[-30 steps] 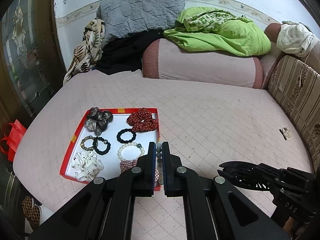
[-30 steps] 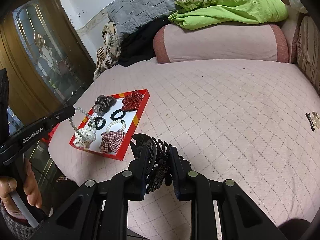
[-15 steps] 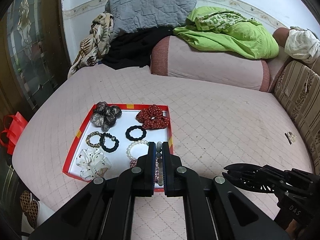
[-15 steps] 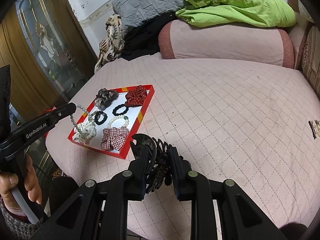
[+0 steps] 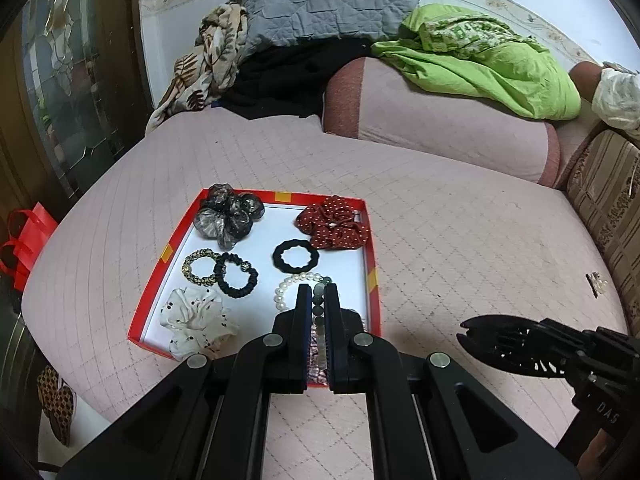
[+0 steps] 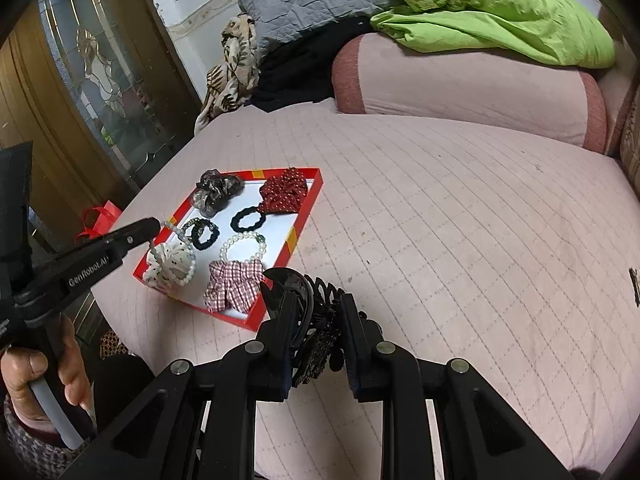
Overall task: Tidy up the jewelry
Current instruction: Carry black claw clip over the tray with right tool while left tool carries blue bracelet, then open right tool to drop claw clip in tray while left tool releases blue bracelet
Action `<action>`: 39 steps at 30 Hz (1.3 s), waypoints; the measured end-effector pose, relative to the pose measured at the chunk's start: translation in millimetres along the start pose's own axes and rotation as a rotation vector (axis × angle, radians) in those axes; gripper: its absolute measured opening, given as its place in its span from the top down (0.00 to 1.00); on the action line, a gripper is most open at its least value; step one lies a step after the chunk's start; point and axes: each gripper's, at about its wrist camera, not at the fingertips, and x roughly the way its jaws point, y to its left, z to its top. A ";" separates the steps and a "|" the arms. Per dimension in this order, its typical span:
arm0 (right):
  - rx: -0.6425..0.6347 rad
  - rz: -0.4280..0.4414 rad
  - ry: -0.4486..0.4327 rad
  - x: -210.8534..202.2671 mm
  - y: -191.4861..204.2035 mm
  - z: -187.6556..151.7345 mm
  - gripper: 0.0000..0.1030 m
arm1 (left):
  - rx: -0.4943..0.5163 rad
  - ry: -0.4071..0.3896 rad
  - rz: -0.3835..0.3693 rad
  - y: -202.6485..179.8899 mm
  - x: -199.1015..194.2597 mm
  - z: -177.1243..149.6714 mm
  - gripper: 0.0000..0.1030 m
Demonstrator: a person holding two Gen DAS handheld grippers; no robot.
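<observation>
left tongs [image 5: 319, 312] clenched on bead bracelet [image 6: 176, 256], dangling over red tray [image 5: 370, 258] at 6 o'clock | right tongs [image 6: 314, 322] grasping black claw clip [image 6: 316, 320] beside tray | risk: beads snag white scrunchie [image 6: 168, 260], dragging it out

Bed [image 5: 460, 248]: pink quilted cover, diamond stitching. Red-rimmed tray [image 5: 370, 256] with white floor lies flat on the cover near the bed's left edge. Small dark clip-like item [image 5: 595, 283] lies alone far right, well apart from tray; type unclear. Pink bolster [image 5: 440, 120] rests across the far side. Patterned cloth [image 5: 208, 64] and black fabric [image 5: 280, 80] heaped at far-left corner.
</observation>
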 end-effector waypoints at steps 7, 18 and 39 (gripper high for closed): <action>-0.014 0.034 -0.007 21.5 12.0 32.0 0.78 | -0.091 0.024 -0.091 34.6 11.7 27.7 0.95; -0.056 0.103 0.030 100.9 50.2 74.2 0.78 | -0.206 0.121 -0.160 83.6 65.5 51.2 0.95; -0.200 -0.044 0.039 192.1 81.8 76.9 0.78 | -0.119 0.195 -0.040 74.3 94.1 -16.5 0.95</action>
